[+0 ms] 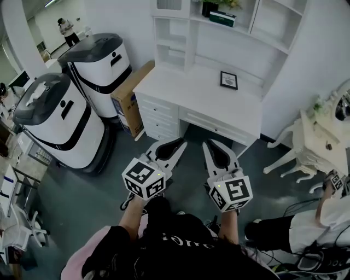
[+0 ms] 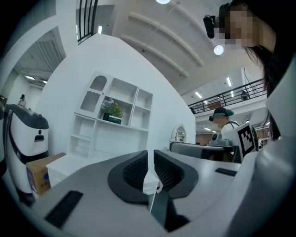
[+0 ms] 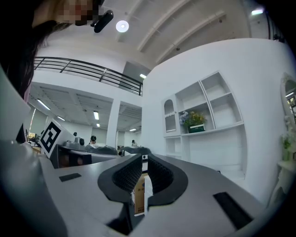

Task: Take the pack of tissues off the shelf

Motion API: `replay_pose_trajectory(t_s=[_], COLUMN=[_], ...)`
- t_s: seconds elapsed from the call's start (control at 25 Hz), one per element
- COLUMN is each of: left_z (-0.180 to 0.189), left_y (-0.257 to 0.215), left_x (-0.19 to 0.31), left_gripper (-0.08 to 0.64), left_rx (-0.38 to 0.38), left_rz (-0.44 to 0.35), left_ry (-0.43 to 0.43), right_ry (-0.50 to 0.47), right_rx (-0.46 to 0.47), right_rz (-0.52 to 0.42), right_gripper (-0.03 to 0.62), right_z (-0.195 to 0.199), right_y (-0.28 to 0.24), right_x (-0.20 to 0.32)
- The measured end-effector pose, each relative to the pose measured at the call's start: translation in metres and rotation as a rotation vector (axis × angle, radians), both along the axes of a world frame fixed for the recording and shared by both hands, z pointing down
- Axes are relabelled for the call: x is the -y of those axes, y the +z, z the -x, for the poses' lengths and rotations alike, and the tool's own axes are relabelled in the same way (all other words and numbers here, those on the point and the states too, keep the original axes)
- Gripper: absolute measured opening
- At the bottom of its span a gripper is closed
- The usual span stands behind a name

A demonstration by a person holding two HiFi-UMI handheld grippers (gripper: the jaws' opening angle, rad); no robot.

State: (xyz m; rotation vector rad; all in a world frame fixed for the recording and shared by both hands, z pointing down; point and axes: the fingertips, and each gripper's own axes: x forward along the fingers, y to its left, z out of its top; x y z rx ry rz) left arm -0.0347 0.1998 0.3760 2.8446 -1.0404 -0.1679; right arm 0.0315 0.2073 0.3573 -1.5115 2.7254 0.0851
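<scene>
Tissues point(image 1: 222, 18): a small, flat pack, dark green with a white mark on it.
Where: it lies on the shelf point(image 1: 257, 39) above the white surface point(image 1: 199, 93), just beside a plant point(image 1: 217, 4) in a dark pot.
Left tongs point(image 1: 179, 144): closed, with nothing in them. They are low down in front of the surface, well apart from the tissues.
Right tongs point(image 1: 210, 144): closed too, and holding nothing. They sit side by side with the left tongs, and both point at the surface.
Surface: white, with drawers in front. A small dark picture frame point(image 1: 229, 80) is on it.
Beside the surface: a brown box point(image 1: 130, 97) leans at its left end. Two big white and grey machines point(image 1: 57, 117) stand past that.
</scene>
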Motion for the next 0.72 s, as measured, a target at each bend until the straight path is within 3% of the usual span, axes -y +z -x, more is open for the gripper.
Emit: replay_pose_trajectory(t_s=[0.72], left_z=[-0.003], left_y=[0.0], left_x=[0.005], left_gripper=[0.051], left_rx=[0.02], left_rz=[0.004], left_ry=[0.004], right_ry=[-0.008], right_rx=[0.021], right_rz=[0.018], right_gripper=[0.069], right_z=[-0.002], right_y=[0.008], right_x=[0.011])
